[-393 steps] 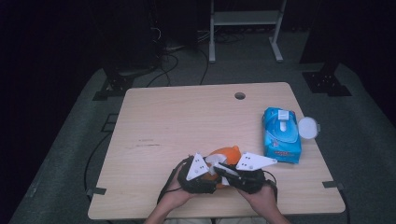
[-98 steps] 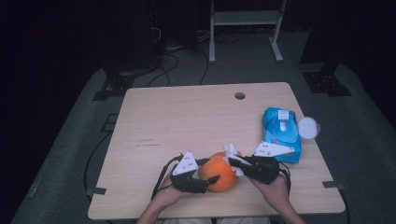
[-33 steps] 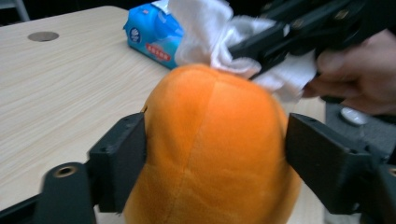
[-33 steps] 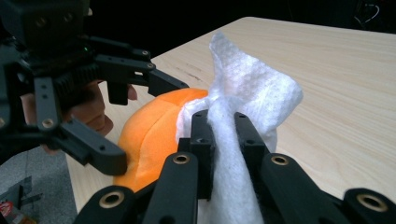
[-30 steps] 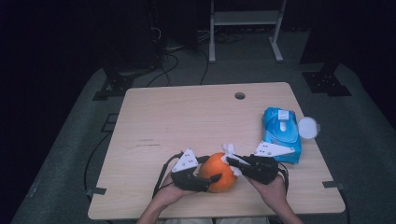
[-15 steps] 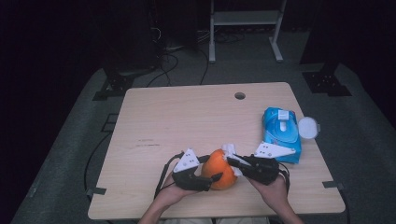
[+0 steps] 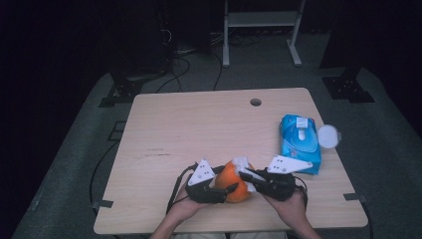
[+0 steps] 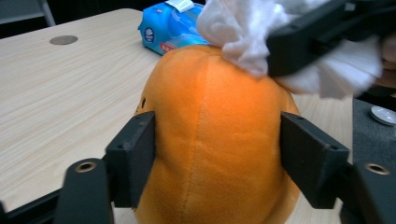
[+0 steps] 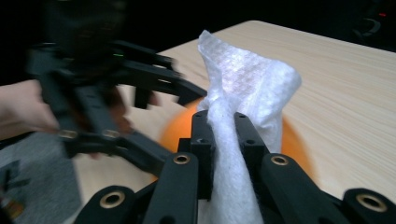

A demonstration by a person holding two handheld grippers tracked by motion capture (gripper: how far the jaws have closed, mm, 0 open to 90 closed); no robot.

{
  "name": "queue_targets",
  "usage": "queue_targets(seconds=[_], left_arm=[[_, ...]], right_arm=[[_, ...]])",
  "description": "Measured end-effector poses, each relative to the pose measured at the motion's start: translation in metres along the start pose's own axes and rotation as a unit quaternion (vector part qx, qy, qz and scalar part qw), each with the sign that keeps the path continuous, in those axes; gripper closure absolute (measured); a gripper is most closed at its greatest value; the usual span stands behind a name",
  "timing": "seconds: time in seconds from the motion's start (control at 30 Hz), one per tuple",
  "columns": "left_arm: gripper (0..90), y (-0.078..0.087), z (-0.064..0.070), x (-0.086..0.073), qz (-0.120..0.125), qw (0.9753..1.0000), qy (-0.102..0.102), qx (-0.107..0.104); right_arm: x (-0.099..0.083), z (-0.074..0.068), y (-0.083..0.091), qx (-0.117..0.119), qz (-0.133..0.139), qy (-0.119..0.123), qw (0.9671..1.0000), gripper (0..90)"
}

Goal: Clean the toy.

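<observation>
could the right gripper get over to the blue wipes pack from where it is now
Probably yes: the blue plastic wipes pack lies just beyond the right gripper with bare wooden table between them. But that gripper is shut on a white wipe, so it would have to drop that first.

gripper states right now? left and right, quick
Left gripper: shut on the orange plush toy, one jaw on each side.
Right gripper: shut on the white wipe, held against the top of the toy.

orange plush toy (image 8: 215, 140) base cut off below, left gripper (image 9: 140, 100) motion-blurred, wet-wipe pack (image 8: 170, 25) half hidden
</observation>
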State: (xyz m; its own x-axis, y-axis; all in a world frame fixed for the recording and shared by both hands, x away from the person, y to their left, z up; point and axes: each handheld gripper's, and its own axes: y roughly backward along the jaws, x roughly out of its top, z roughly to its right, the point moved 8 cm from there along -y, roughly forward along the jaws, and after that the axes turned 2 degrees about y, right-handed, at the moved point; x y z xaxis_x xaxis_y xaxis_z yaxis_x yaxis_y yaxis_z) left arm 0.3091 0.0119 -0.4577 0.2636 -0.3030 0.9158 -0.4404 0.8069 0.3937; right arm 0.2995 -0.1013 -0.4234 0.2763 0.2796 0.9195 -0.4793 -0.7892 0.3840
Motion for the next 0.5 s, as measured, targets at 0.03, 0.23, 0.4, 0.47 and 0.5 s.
queue_targets(seconds=[0.03,0.23,0.4,0.47,0.5], left_arm=[[33.0,0.0,0.001,-0.001,-0.001,1.0,-0.003,0.001],[31.7,0.001,0.0,0.0,0.0,1.0,-0.001,-0.007],[14.8,0.001,-0.008,0.0,-0.003,0.9995,0.031,-0.007],[15.4,-0.001,-0.006,-0.002,-0.006,0.9994,0.032,-0.014],[18.9,-0.002,-0.005,-0.002,-0.004,0.9995,0.026,-0.016]], right_arm=[[0.001,-0.003,-0.003,0.0,-0.003,0.012,0.9999,80.4],[-0.002,0.018,0.003,-0.015,0.004,-0.017,0.9997,80.5],[-0.005,0.02,0.006,-0.018,0.001,-0.015,0.9997,80.5],[-0.005,0.019,0.005,-0.016,0.0,-0.015,0.9998,80.4],[-0.005,0.019,0.004,-0.015,-0.001,-0.015,0.9998,80.4]])
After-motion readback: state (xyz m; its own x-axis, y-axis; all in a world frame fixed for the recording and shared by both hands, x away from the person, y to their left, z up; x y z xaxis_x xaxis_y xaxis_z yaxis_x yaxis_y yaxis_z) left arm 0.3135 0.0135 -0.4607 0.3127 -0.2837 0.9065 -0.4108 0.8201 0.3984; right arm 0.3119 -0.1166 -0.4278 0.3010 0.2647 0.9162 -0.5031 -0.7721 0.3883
